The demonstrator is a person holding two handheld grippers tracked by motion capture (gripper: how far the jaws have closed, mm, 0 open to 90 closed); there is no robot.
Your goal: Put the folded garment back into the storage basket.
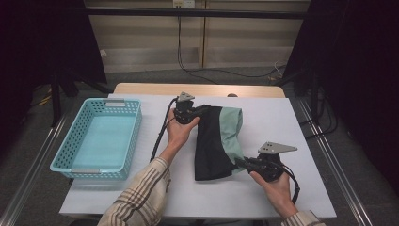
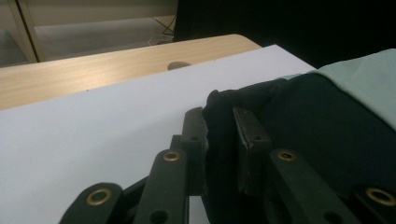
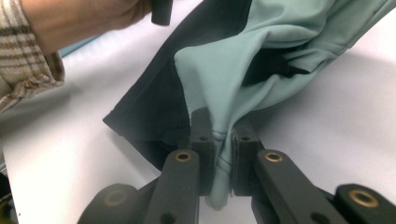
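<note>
A black and pale green garment (image 1: 217, 141) lies folded lengthwise on the white table top (image 1: 263, 117). My left gripper (image 1: 203, 109) is shut on its far black corner; in the left gripper view the black cloth (image 2: 219, 121) bulges between the jaws of the left gripper (image 2: 218, 123). My right gripper (image 1: 241, 163) is shut on the near green edge. In the right gripper view the right gripper (image 3: 220, 133) pinches the green cloth (image 3: 224, 79), and a stitched hem hangs down between the jaws. The black part (image 3: 149, 107) lies behind it.
A turquoise plastic basket (image 1: 121, 141) with nothing in it stands at the table's left. A bare wooden strip (image 1: 197, 88) runs along the far edge. The left gripper's cable (image 1: 160, 132) trails between basket and garment. Metal rails run along both sides of the table.
</note>
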